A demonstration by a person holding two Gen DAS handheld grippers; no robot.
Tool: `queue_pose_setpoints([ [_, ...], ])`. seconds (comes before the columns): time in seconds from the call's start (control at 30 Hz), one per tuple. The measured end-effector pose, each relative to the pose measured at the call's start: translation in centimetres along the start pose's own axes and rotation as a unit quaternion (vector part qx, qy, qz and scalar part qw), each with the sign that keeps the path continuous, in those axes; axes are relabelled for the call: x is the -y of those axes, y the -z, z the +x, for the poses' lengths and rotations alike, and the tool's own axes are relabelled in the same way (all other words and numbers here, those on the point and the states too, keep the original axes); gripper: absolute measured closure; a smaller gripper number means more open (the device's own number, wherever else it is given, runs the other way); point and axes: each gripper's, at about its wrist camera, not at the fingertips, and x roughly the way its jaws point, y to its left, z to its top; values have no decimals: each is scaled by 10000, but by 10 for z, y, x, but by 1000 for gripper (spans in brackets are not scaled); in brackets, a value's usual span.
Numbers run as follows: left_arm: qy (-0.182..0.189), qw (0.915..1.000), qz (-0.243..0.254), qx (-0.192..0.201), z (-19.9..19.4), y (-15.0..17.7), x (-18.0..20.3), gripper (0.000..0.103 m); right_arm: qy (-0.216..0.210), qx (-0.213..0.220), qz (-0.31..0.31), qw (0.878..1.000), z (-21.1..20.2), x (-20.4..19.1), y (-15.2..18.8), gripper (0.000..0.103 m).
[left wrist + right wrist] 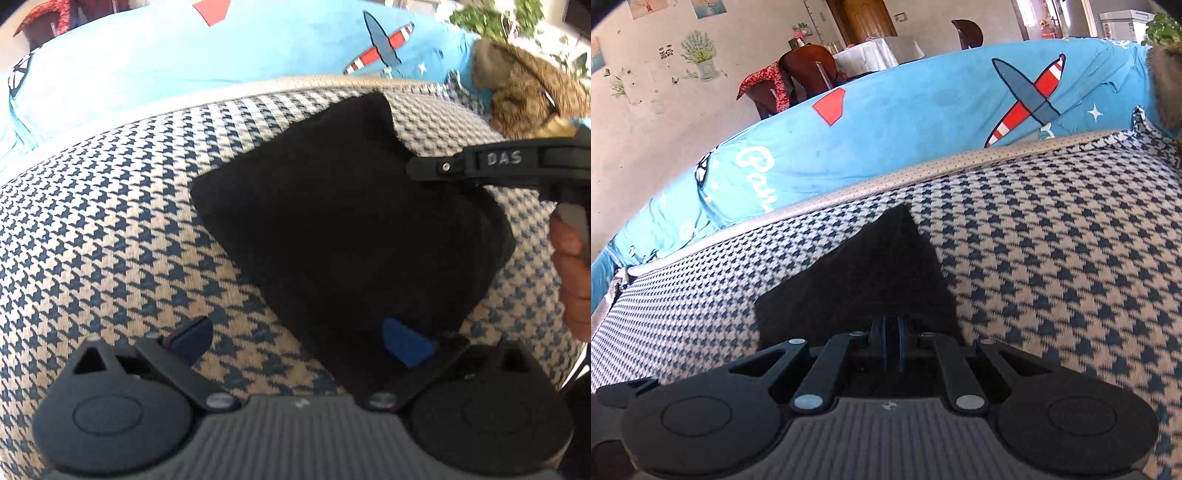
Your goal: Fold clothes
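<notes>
Left wrist view: the black garment (343, 229) lay folded into a compact block on the houndstooth cover (110, 221), with a blue printed sheet (221, 66) behind and a brown furry item (524, 88) at the far right. The left gripper (299, 341) stood with jaws wide apart, one blue pad (404, 341) over the garment's near edge and the other over bare cover; it gripped nothing, probably placed to steady the fold. The right gripper (480, 166) reached in from the right, held by a hand (572, 273), its tip at the garment's upper right edge.

Right wrist view: the right gripper (892, 343) had its jaws drawn together, only a narrow slit between the pads. Whether cloth was pinched could not be told. The garment (871, 273) lay directly ahead, a corner pointing away.
</notes>
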Motion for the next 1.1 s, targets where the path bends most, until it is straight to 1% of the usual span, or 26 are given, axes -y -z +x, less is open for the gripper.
queue_pose_setpoints([
  [0.1, -21, 9999, -123, 105, 1, -5, -4, 0, 60, 14, 29, 10000, 10, 6, -9, 95],
  [0.33, -123, 9990, -406, 160, 5, -9, -11, 0, 192, 33, 168, 9997, 29, 20, -21, 94],
  [0.43, -179, 9985, -496, 169, 3, -10, -11, 0, 245, 62, 231, 9994, 32, 24, -24, 85],
  [0.6, -256, 9970, -699, 215, 3, -11, -18, 0, 245, 264, 281, 9990, 24, 26, -31, 85],
  [0.77, -367, 9942, -950, 350, 5, -16, -29, 0, 102, 542, 167, 9983, 9, 17, -36, 85],
  [0.87, -403, 9916, -1158, 402, 7, -19, -36, 0, -136, 524, 140, 9984, 8, 12, -37, 84],
  [1.1, -472, 9856, -1534, 541, 12, -28, -50, 0, -234, 350, -79, 9991, 25, 2, -36, 84],
])
